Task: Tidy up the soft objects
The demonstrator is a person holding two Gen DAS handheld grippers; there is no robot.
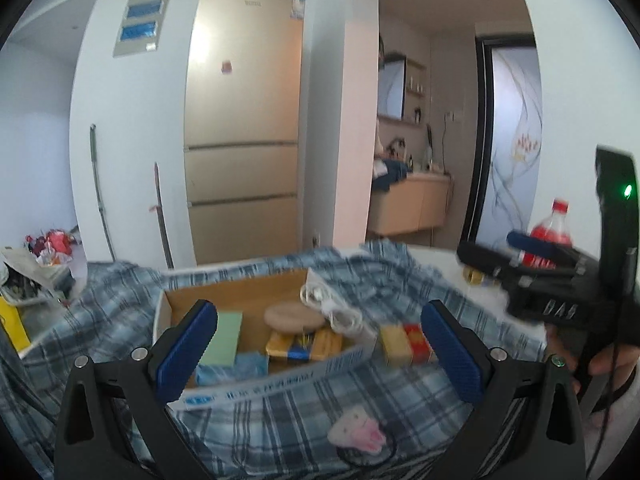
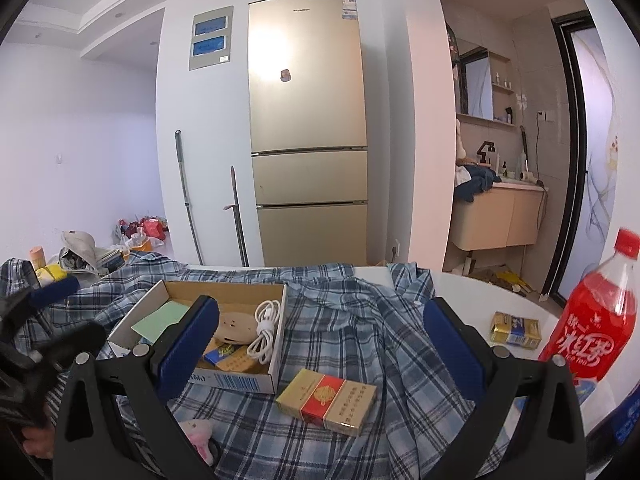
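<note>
Nearest the left wrist camera, the left gripper [image 1: 318, 350] hangs with its jaws spread wide and nothing between them, above a plaid shirt [image 1: 304, 408] spread rumpled over the table. One pink-and-white plush toy [image 1: 358, 434] lies on the cloth just under the fingers, outside the one cardboard box [image 1: 276, 376]; so sorting looks barely begun, with both soft things still loose. Inside the box I count one green pad [image 1: 222, 338], one round tan piece [image 1: 294, 316], one white cable [image 1: 334, 306] and a yellow pack; a red-and-gold cigarette pack [image 1: 406, 342] sits just beside the box. From the right wrist, the right gripper [image 2: 320, 346] likewise has its jaws spread and empty over the shirt [image 2: 352, 328]. One cigarette pack [image 2: 326, 400] lies near, the plush toy [image 2: 198, 434] is half hidden at the lower left, and one red bottle [image 2: 596, 320] and one gold pack [image 2: 516, 330] stand apart on the bare tabletop.
</note>
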